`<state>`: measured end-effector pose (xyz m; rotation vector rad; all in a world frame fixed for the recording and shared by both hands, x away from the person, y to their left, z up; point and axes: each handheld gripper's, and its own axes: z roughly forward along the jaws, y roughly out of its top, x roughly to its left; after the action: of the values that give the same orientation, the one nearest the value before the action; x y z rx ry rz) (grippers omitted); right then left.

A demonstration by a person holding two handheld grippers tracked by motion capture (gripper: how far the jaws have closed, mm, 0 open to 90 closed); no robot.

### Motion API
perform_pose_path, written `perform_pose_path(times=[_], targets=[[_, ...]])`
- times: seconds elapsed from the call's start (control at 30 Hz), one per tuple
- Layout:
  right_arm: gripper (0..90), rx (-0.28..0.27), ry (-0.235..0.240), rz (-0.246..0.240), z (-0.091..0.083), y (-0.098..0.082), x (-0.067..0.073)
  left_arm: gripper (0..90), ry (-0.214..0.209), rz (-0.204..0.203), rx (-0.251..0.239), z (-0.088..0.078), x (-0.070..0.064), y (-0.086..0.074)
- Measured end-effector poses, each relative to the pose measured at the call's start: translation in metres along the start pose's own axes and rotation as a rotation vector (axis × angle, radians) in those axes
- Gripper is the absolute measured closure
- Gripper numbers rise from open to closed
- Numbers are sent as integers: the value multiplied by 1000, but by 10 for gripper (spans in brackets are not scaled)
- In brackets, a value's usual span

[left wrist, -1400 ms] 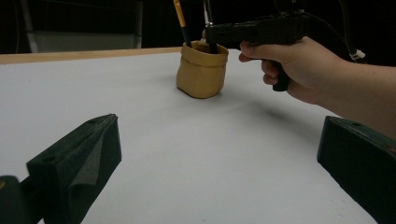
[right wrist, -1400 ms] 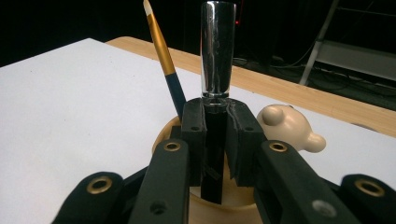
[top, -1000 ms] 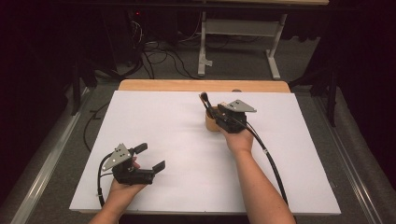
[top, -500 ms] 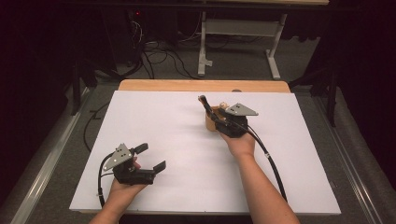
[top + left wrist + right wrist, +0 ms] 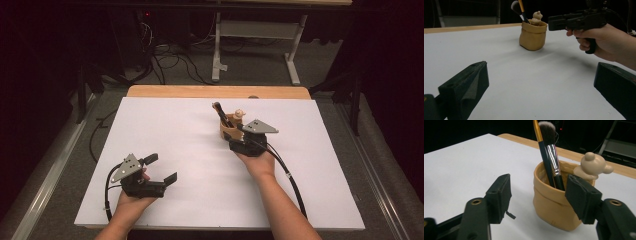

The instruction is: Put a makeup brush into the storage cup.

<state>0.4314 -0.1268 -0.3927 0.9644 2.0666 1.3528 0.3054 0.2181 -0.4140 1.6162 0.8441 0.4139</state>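
Bare white table (image 5: 175,130) everywhere; only the tan pot (image 5: 229,131) obstructs

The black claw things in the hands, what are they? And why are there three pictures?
They are grippers, hand-held tools with two jaws that pinch. A person holds a left gripper and a right gripper.

One picture comes from a camera above the white table. The other two come from small cameras riding on each gripper, looking along its jaws.

On the table stands a tan bag-shaped cup with a little bear figure on its rim and two makeup brushes inside.

Nothing is held. The right gripper's jaws have just been opening, with the cup just beyond them. The left gripper rests open, apart from it.
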Motion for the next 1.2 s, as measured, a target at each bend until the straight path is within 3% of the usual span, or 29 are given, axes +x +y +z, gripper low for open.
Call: perform_pose_path(times=[0.5, 0.87, 1.2], targets=[[191, -27, 31, 18, -30, -6, 5, 3, 11, -3, -2, -2, 2, 0], [11, -7, 58, 47, -53, -16, 5, 3, 19, -1, 1, -1, 1, 0], [10, -38, 30, 22, -89, -31, -5, 3, 31, -6, 0, -2, 1, 0]])
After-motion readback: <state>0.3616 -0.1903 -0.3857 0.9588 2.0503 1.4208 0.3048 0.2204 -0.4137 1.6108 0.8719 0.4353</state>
